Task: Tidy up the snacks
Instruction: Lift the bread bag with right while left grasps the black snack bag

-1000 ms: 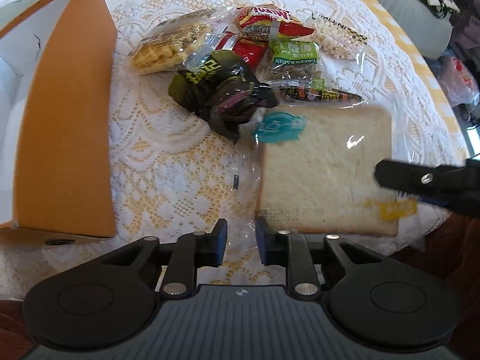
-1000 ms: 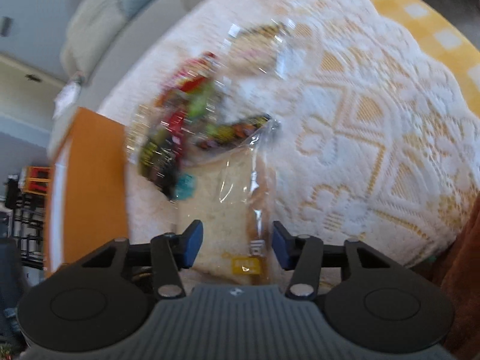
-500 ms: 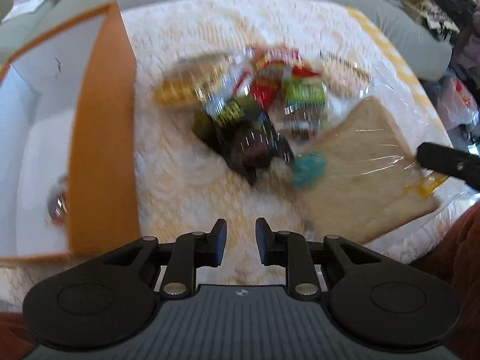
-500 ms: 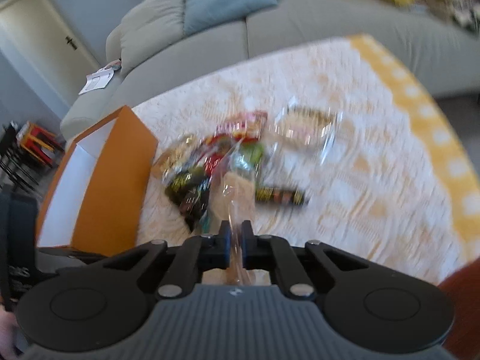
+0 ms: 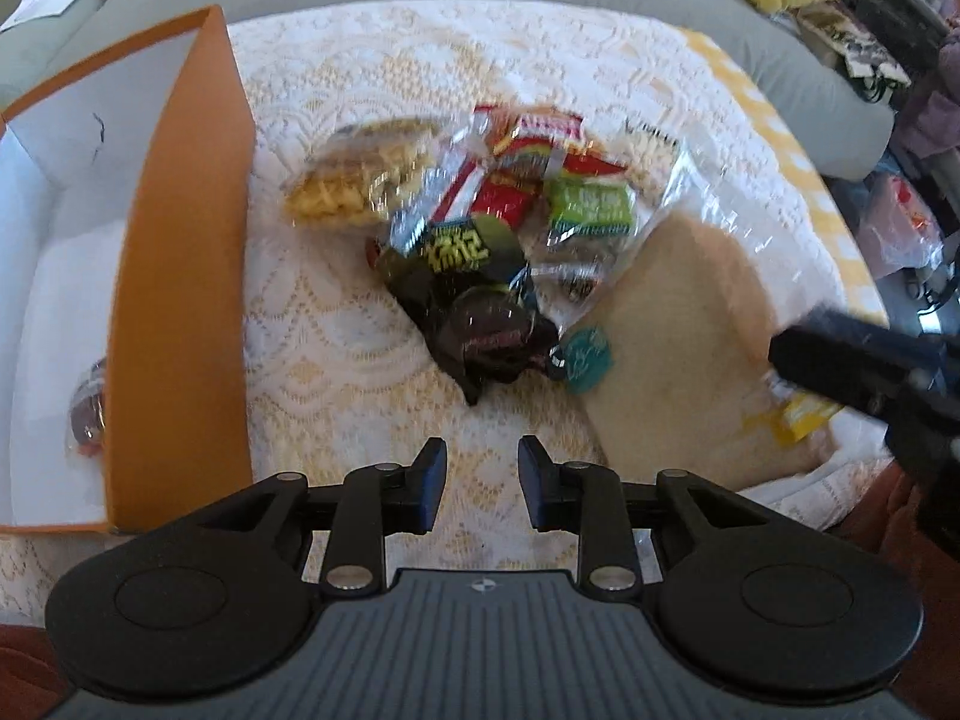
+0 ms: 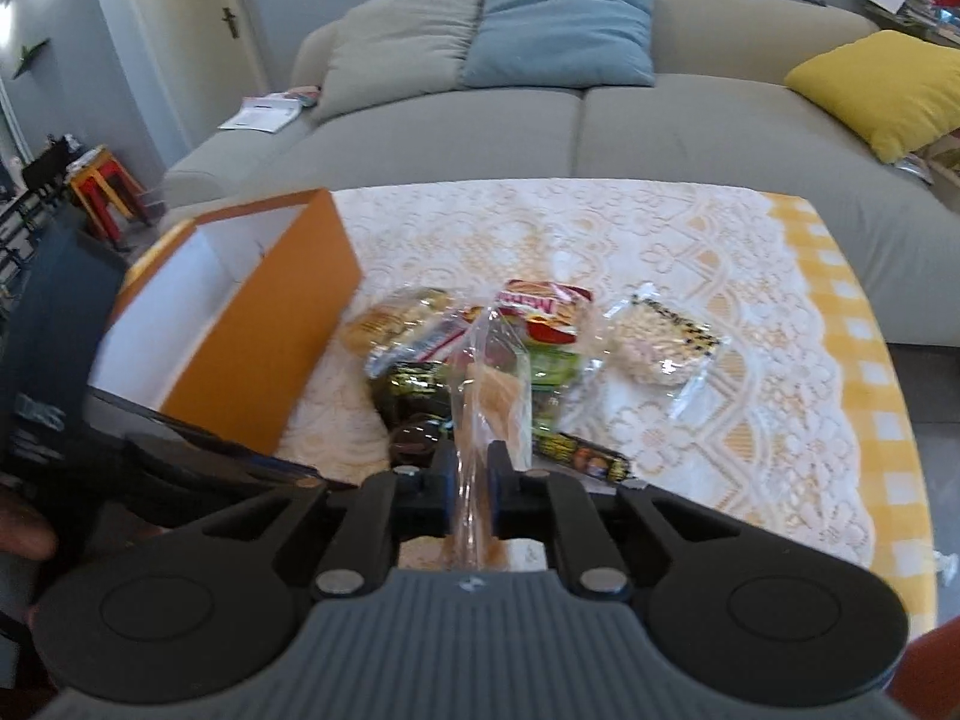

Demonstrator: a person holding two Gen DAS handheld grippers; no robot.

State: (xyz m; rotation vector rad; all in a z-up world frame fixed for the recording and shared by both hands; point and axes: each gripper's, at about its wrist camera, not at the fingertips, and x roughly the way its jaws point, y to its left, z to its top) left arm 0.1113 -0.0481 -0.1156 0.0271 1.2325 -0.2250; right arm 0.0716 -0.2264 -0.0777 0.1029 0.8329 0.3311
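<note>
Bare lace tablecloth [image 5: 336, 360] lies open between orange box [image 5: 180, 276] and snack pile [image 5: 480, 222]

In the left wrist view our left tongs [image 5: 482, 480] sit at the lower middle of the frame, pointing steeply down. Their jaws are opening, with a clear gap and nothing between the blue-edged pads [image 5: 433, 476]. At the right edge of that same frame our right tongs [image 5: 864, 369] reach in as a dark, blurred shape, higher in the frame than the left ones. In the right wrist view the right tongs [image 6: 471, 495] fill the lower middle, angled downward. Their jaws are easing apart, yet the bread bag [image 6: 489, 414] stands pinched between the pads. At the lower left edge, part of our hand [image 6: 21, 531] shows.
</note>
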